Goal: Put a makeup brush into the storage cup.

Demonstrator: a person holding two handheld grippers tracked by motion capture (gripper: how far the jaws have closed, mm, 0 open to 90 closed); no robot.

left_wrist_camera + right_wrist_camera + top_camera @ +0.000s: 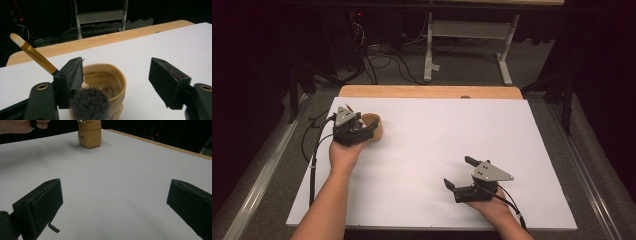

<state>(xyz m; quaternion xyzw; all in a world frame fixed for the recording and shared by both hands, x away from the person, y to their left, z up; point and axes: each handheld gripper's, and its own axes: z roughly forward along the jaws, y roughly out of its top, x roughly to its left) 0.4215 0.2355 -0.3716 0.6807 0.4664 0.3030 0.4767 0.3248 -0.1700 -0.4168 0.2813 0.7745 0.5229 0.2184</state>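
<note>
Brush (37, 56) first: in the left gripper view its grey bristle head (90, 106) lies nearest, over the rim of the tan cup (110, 80), and its golden handle slants up and away to the left, pale tip highest (long axis tilted, bristles low and near, tip far); the handle passes right against the left jaw, though whether it touches I cannot tell; the left gripper (116, 80) stands with its jaws apart, one on either side of the cup, pressing nothing; in the high view the cup (373, 127) sits near the far left corner of the white board (452, 145), just beyond the left gripper (349, 127); the right gripper (459, 172) rests near the board's near edge, well apart from the cup, jaws spread wide with nothing between; bare white board lies open between the two and out to the right; beyond the cup runs the wooden table edge (432, 91).
</note>
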